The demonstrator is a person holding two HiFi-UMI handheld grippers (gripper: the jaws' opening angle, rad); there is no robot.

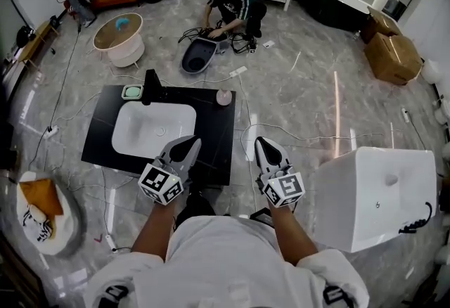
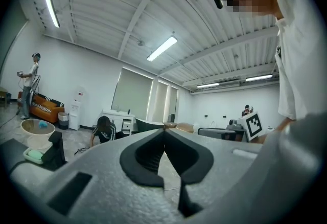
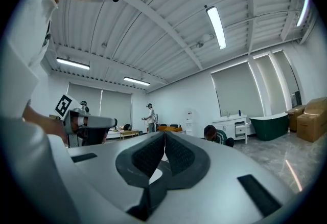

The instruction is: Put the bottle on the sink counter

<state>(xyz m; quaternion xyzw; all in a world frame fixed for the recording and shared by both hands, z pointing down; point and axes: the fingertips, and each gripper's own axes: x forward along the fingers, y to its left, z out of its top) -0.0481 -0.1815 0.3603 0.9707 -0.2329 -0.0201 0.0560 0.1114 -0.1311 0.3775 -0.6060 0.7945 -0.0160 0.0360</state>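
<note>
Black rectangular sink surface (image 1: 214, 134) with a white inset basin. Grey left gripper (image 1: 190, 141) and grey right gripper (image 1: 261, 141), both clenched on nothing, hover at its near edge. Small pale pink bottle (image 1: 223, 96) stands on its far right corner, so placement looks complete.

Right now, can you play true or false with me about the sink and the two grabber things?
1. The left gripper and the right gripper are both shut with nothing in them. True.
2. The left gripper is holding the small pinkish bottle. False: the bottle stands on the black sink counter, near its back right edge.
3. A green soap dish sits next to the black faucet. True.
4. The basin in the counter is black. False: it is white.
5. A person crouches on the floor beyond the counter. True.
</note>
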